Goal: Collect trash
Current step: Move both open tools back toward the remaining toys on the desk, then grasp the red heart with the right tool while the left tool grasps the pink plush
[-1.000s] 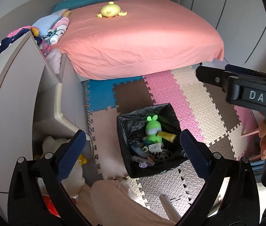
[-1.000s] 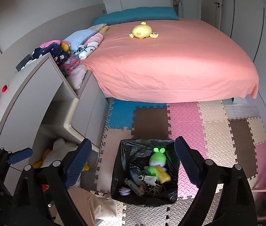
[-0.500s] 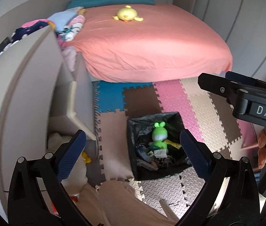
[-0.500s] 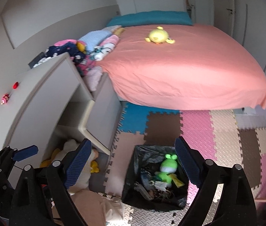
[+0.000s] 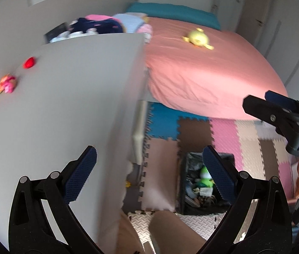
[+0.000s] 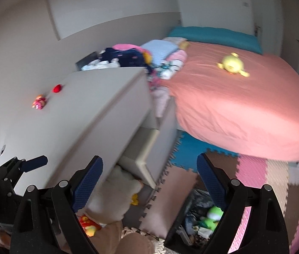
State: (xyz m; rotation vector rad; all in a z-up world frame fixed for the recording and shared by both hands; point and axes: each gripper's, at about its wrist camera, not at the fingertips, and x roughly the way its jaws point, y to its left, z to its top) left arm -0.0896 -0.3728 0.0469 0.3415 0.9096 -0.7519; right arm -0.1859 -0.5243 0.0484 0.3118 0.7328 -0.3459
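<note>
A black-lined trash bin [image 5: 200, 188] stands on the foam floor mats, holding a green toy [image 5: 205, 177] and mixed litter; it also shows in the right wrist view [image 6: 198, 222]. On the grey desk top [image 5: 65, 105] lie a small red piece [image 5: 29, 62] and a pink crumpled piece [image 5: 6, 84], also seen in the right wrist view as the red piece [image 6: 56, 88] and the pink piece [image 6: 39, 101]. My left gripper [image 5: 149, 175] is open and empty over the desk edge. My right gripper [image 6: 149, 182] is open and empty above the floor.
A bed with a pink sheet [image 5: 202, 69] and a yellow plush [image 5: 197, 38] fills the back. Clothes [image 6: 126, 57] pile beside the desk. A white plush [image 6: 115, 190] lies under the desk. The right gripper's body [image 5: 287, 118] shows at the right.
Both grippers have risen and swung left, from looking down at the bin to looking over the desk top. Both jaws stay open and empty.
</note>
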